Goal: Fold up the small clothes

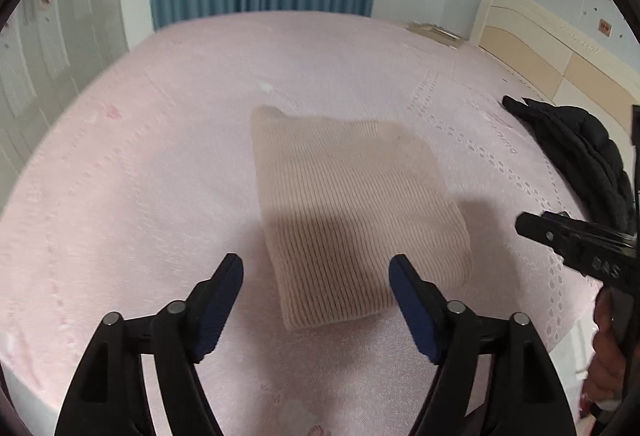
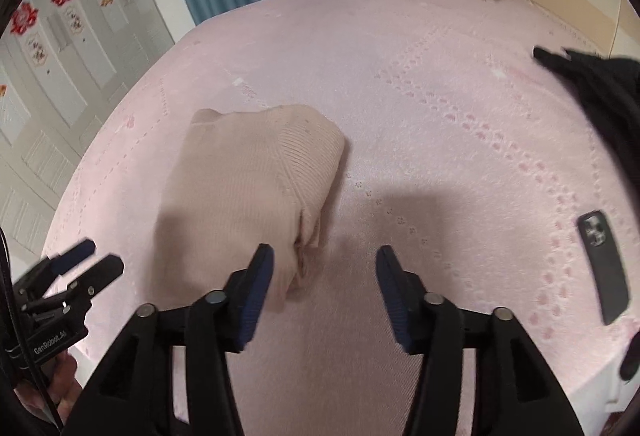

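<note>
My left gripper (image 1: 316, 272) and right gripper (image 2: 325, 263) hang with jaws released above the folded, ribbed beige knit garment (image 1: 352, 207) on the pink bed (image 1: 160, 171).

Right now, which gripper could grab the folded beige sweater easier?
Probably the left gripper: the beige sweater lies straight ahead between its open jaws. The right gripper points mostly at bare pink bedspread, with the sweater off to its left.
</note>
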Motion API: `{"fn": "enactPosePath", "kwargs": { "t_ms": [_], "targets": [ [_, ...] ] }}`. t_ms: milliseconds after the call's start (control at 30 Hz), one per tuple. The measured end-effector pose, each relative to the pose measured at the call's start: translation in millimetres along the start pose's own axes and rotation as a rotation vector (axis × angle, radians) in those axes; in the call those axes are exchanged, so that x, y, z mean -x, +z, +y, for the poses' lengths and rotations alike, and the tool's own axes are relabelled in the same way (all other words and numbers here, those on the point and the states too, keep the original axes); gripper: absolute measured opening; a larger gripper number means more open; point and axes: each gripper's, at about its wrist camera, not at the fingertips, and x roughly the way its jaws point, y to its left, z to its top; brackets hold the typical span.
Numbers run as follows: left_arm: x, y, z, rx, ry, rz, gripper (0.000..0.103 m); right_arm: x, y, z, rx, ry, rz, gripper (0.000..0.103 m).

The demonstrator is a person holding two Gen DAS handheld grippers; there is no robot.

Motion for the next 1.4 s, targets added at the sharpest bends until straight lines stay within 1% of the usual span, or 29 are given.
{"fn": "enactPosePath", "kwargs": {
  "t_ms": [67,133,167,200,233,267,300,333,367,400,467,533,600,767,933,1400],
  "targets": [
    [13,1,-5,0.003,0.025,-0.008,0.078,21,-1,9,0.033,-0.007,-0.012,0.065],
    [28,0,-8,0.010,0.048,-0.011,0.079,37,-3,14,0.052,-0.005,-0.023,0.066],
    [35,-1,-9,0.014,0.056,-0.008,0.079,48,-5,18,0.059,-0.010,-0.031,0.070],
    [44,-2,-10,0.019,0.062,-0.008,0.079,55,-6,20,0.062,-0.012,-0.037,0.074],
    [52,-3,-11,0.024,0.069,-0.015,0.079,61,-6,21,0.064,-0.013,-0.043,0.085],
    [61,-5,-12,0.030,0.080,-0.026,0.079,70,-8,24,0.063,-0.023,-0.059,0.090],
    [70,-7,-13,0.038,0.094,-0.039,0.080,76,-10,25,0.064,-0.032,-0.071,0.090],
    [79,-10,-13,0.046,0.105,-0.048,0.082,85,-14,27,0.072,-0.033,-0.089,0.093],
    [88,-12,-13,0.058,0.112,-0.058,0.083,92,-17,30,0.081,-0.031,-0.097,0.099],
    [95,-14,-14,0.068,0.118,-0.064,0.084,96,-18,30,0.089,-0.033,-0.105,0.100],
    [107,-18,-15,0.076,0.127,-0.071,0.084,108,-25,32,0.103,-0.055,-0.124,0.102],
    [117,-21,-15,0.080,0.133,-0.093,0.084,116,-32,31,0.101,-0.069,-0.125,0.103],
    [124,-23,-16,0.076,0.149,-0.098,0.084,123,-38,27,0.088,-0.063,-0.118,0.103],
    [134,-28,-16,0.085,0.142,-0.096,0.085,138,-48,24,0.081,-0.063,-0.125,0.103],
    [143,-29,-17,0.083,0.160,-0.110,0.085,146,-48,24,0.083,-0.072,-0.135,0.103],
    [149,-30,-13,0.098,0.159,-0.116,0.085,153,-47,26,0.067,-0.068,-0.146,0.103]
  ]
}}
